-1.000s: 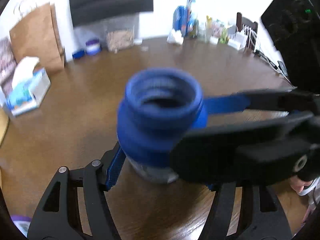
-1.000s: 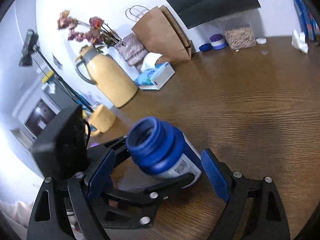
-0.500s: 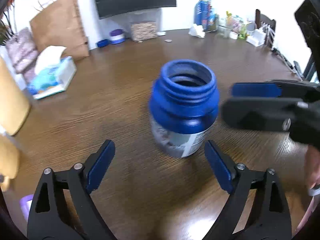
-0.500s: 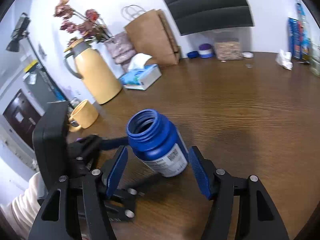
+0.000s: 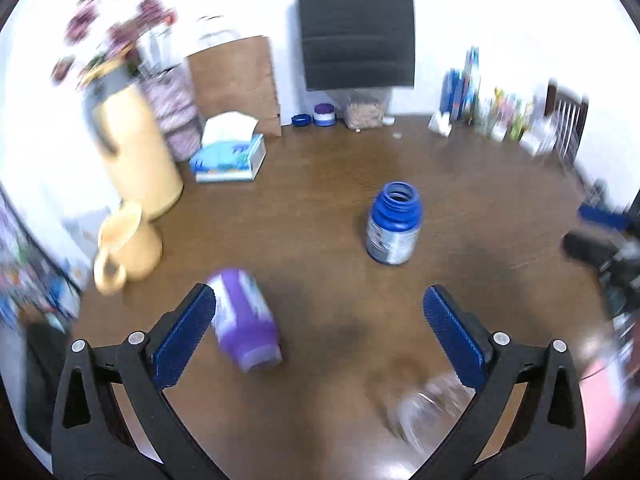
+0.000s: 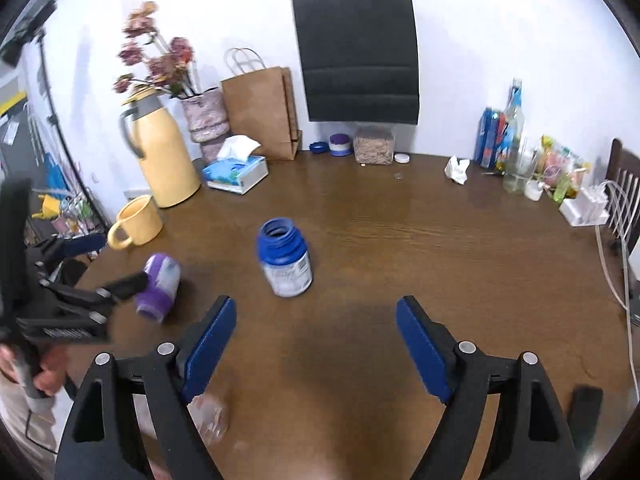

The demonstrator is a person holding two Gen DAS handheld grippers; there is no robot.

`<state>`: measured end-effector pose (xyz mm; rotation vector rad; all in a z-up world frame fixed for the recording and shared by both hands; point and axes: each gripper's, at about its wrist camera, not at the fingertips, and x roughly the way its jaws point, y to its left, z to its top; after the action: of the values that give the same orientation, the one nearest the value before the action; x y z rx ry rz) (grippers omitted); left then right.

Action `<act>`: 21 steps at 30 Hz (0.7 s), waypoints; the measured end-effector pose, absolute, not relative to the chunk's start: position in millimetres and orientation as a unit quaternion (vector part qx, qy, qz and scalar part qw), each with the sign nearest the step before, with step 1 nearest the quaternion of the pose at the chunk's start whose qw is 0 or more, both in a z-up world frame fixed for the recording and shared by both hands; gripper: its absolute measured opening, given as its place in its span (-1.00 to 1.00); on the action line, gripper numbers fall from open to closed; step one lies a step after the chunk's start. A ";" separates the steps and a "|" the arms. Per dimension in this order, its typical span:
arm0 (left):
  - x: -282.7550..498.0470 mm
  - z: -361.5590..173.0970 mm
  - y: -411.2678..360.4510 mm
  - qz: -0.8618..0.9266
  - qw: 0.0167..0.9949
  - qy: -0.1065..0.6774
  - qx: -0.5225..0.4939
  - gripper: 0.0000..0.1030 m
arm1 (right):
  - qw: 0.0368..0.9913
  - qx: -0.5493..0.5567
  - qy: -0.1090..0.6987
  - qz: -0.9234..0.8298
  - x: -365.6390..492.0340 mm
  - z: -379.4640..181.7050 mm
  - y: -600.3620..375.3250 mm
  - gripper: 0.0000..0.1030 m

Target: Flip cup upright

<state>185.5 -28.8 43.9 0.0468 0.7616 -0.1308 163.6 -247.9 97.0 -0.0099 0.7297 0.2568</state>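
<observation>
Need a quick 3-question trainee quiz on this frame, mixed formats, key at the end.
1. True or false: the blue plastic jar with a white label stands upright, mouth open, on the brown wooden table.
2. The purple plastic container is: A) upright B) lying on its side C) held in a gripper.
3. Fill in: both the left gripper and the right gripper are ___ and hold nothing.

Key: 1 true; 2 B; 3 open.

wooden table [image 6: 440, 264], blue jar [image 6: 285, 260], perhaps glass [image 6: 210, 418]
</observation>
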 end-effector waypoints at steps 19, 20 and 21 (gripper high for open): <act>5.1 -41.7 0.8 -0.016 0.921 0.390 -0.021 1.00 | 0.911 -0.018 0.400 0.101 5.0 -9.7 -184.1 0.67; 4.3 -42.3 3.2 -0.013 0.921 0.389 -0.027 1.00 | 0.913 -0.005 0.396 0.100 4.7 -8.3 -187.8 0.67; 4.3 -42.0 7.4 -0.012 0.920 0.389 -0.038 1.00 | 0.914 0.001 0.393 0.099 4.4 -6.7 -190.2 0.67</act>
<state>4.3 7.4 -42.0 -0.0771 0.7993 -0.0240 4.4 -190.2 -6.7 0.0029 0.8095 0.2040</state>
